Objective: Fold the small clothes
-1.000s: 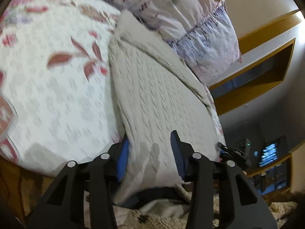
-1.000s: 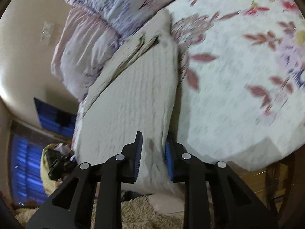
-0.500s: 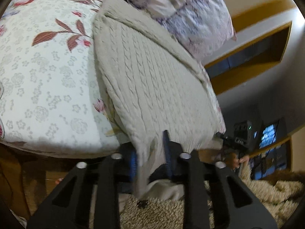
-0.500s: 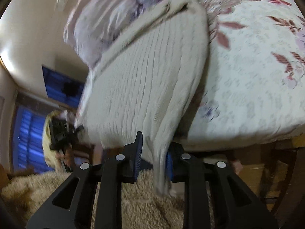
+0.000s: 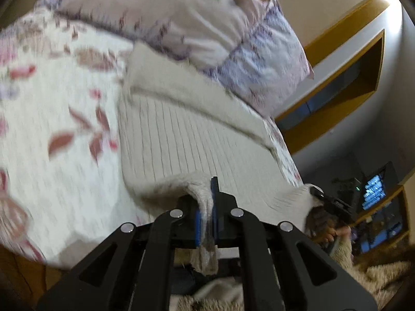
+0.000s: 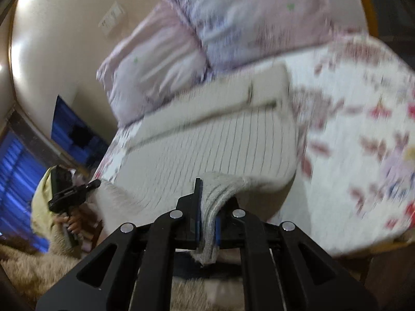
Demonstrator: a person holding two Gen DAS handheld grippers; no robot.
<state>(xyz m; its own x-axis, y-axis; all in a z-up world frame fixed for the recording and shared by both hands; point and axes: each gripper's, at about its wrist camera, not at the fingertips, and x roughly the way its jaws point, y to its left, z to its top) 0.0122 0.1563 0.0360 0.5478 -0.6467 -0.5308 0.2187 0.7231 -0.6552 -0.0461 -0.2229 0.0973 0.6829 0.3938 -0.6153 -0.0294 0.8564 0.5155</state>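
Item: cream knit sweater point(image 5: 192, 140), laid flat on the bed point(image 5: 59, 155), long axis running from the bed's near edge toward the pillows point(image 5: 207, 26). Near hem lifted at two corners. Left claw point(image 5: 206, 223): clamped on the hem's left corner. Right claw point(image 6: 207, 223): clamped on the right corner. Remaining cloth lies straight ahead of both claws; a fold toward the pillows is judged next.

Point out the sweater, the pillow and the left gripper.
sweater point(image 5: 197, 140): left wrist view, ribbed middle panel.
pillow point(image 6: 254, 18): right wrist view, front face.
left gripper point(image 5: 206, 223): left wrist view, between the fingertips.
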